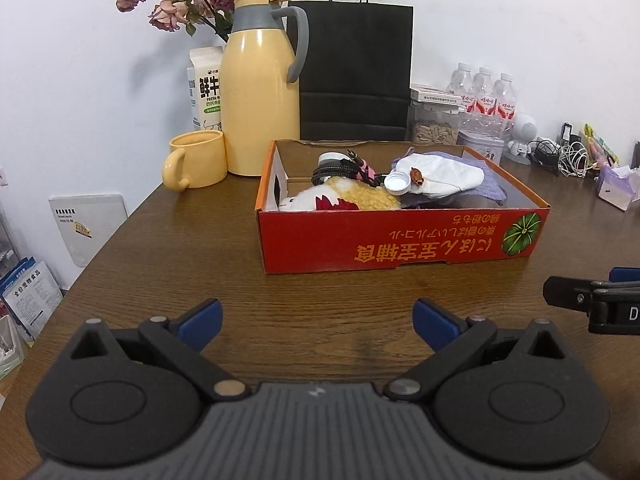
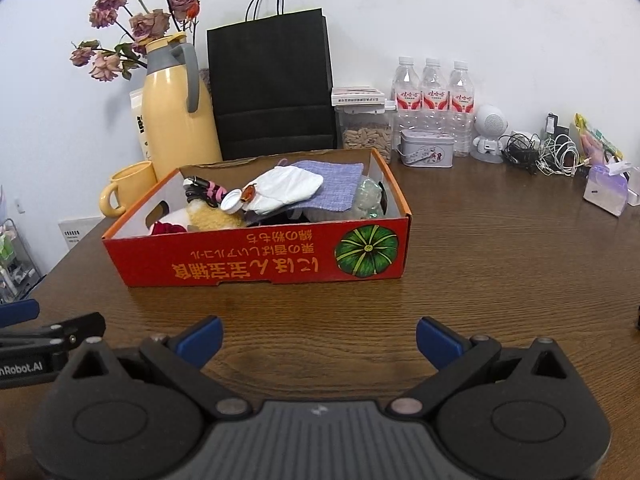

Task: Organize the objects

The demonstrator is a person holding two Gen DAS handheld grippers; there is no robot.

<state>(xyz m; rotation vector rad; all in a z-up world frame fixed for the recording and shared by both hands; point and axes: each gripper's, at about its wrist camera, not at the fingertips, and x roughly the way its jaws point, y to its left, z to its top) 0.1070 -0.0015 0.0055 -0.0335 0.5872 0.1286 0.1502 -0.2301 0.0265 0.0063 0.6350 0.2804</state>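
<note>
Left wrist: box (image 1: pixel 400 240) beyond spread, empty jaws.

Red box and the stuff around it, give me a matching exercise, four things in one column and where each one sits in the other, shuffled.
1. white cloth
2. yellow mug
3. black paper bag
4. water bottles

A. against the wall behind the red box
B. inside the box
C. left of the box, by the yellow jug
D. right of the bag, at the wall

Pairs: 1-B, 2-C, 3-A, 4-D

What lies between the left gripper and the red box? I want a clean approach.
Only bare table between the left gripper and the red box, in the left wrist view.
</note>
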